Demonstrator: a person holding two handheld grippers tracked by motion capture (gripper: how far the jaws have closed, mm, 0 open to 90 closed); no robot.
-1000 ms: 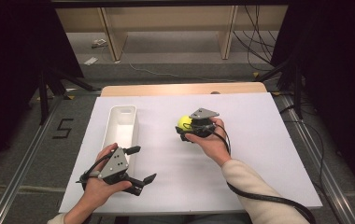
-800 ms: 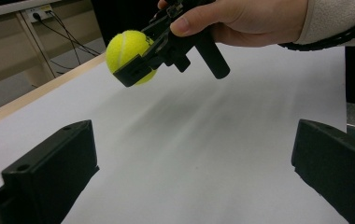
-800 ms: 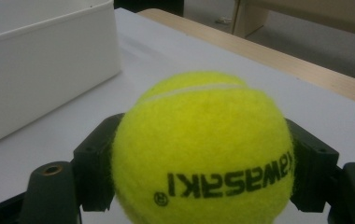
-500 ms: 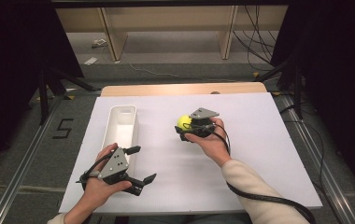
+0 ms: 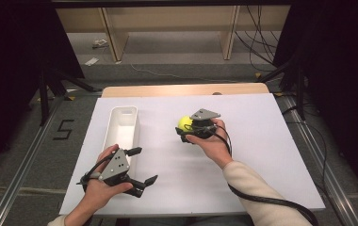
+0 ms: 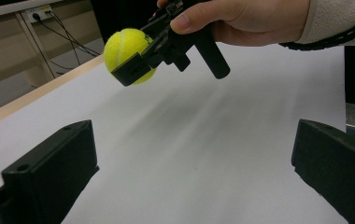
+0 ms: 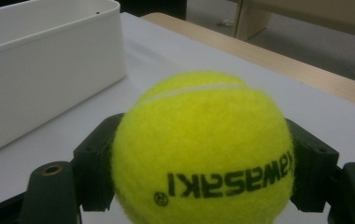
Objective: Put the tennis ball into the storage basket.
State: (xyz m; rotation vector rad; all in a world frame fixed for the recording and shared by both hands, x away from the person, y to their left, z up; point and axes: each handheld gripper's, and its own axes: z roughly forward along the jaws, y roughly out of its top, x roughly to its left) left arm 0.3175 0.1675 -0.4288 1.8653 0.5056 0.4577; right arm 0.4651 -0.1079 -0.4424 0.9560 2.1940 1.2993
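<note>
A yellow tennis ball (image 5: 184,123) (image 6: 129,51) (image 7: 203,149) with black lettering sits clamped between the jaws of my right gripper (image 5: 185,128) (image 7: 203,177), near the middle of the white table, slightly off the surface. A person's hand holds that gripper. My left gripper (image 5: 142,165) (image 6: 194,172) stands open near the table's front left, nothing between its jaws, pointed toward the ball. A long white bin (image 5: 120,128) (image 7: 45,65) lies left of the ball; what shows of its inside is empty.
The white tabletop (image 5: 262,141) extends wide to the right of the ball. A wooden strip (image 5: 182,89) runs along its far edge. Beyond it stand wooden legs and cables on the floor. A metal rail (image 5: 21,183) flanks the table on the left.
</note>
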